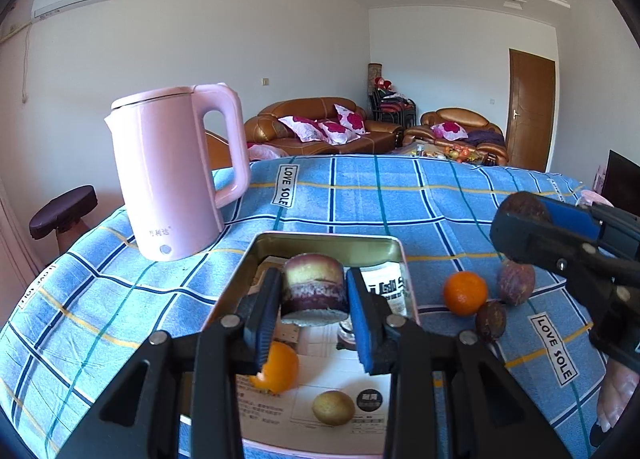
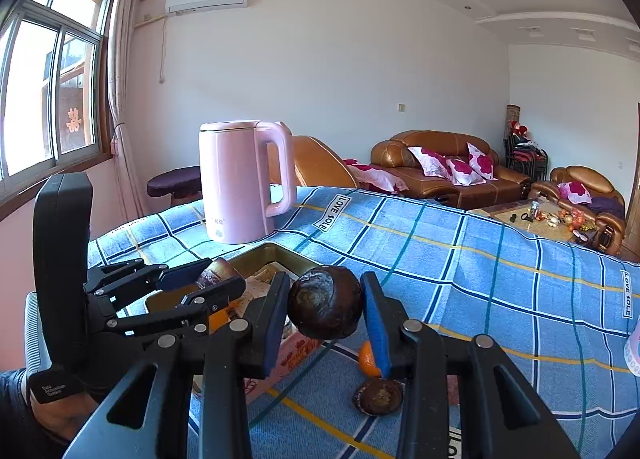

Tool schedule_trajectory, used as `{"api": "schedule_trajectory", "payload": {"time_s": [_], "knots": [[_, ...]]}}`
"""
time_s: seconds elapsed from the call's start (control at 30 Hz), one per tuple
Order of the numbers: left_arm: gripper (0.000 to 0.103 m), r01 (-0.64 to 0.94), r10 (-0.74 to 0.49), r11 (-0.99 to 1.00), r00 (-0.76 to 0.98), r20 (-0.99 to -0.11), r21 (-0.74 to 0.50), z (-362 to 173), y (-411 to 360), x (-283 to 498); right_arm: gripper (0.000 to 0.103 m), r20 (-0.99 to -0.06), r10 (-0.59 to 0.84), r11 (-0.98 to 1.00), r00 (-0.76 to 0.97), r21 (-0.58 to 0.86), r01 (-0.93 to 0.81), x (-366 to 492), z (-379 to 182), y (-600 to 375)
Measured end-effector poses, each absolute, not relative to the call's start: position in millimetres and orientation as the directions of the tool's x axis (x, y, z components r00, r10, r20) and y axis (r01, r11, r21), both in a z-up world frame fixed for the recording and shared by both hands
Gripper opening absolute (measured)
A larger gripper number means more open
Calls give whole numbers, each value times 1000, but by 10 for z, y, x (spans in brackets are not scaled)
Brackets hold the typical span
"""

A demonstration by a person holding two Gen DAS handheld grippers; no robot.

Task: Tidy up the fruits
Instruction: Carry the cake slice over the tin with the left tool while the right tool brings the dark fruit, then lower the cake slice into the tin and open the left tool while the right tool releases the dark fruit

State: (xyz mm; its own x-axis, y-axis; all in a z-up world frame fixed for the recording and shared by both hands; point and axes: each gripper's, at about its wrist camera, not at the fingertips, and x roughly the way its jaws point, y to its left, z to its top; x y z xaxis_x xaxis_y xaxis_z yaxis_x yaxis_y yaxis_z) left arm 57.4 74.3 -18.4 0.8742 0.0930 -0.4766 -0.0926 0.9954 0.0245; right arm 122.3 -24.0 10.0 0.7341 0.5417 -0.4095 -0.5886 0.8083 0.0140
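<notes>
My left gripper (image 1: 314,293) is shut on a short purple-and-yellow chunk of fruit (image 1: 314,283) and holds it above an open metal tin (image 1: 328,239). Inside the tin lie an orange (image 1: 280,369) and a small yellow-green fruit (image 1: 333,407) on printed paper. My right gripper (image 2: 325,301) is shut on a dark brown passion fruit (image 2: 325,303), just right of the tin (image 2: 276,249). Under it on the blue checked cloth sit an orange (image 2: 368,361) and another passion fruit (image 2: 378,395). In the left wrist view, the right gripper (image 1: 520,215) hangs over an orange (image 1: 465,293) and two passion fruits (image 1: 516,283).
A pink kettle (image 1: 172,175) stands on the cloth behind the tin to the left. The left gripper (image 2: 208,283) and a gloved hand show at the left of the right wrist view. The cloth's far edge (image 1: 400,157) drops off toward brown sofas (image 1: 320,123).
</notes>
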Motion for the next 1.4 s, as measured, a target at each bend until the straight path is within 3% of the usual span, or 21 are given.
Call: {"api": "schedule_trajectory", "payload": {"time_s": [0.5, 1.13, 1.3, 1.4], "knots": [[35, -104, 84, 995, 810, -581, -2, -341, 1057, 875, 38, -482, 569, 769, 666, 26, -639, 1317, -193, 223], [36, -104, 89, 995, 779, -621, 12, -474, 1051, 971, 39, -574, 563, 747, 595, 46, -663, 1440, -456, 383], [38, -106, 96, 994, 782, -616, 21, -474, 1039, 957, 39, -581, 566, 749, 585, 65, -659, 1469, -469, 367], [49, -118, 103, 993, 784, -612, 16, -466, 1067, 945, 44, -578, 566, 753, 588, 72, -655, 1471, -467, 350]]}}
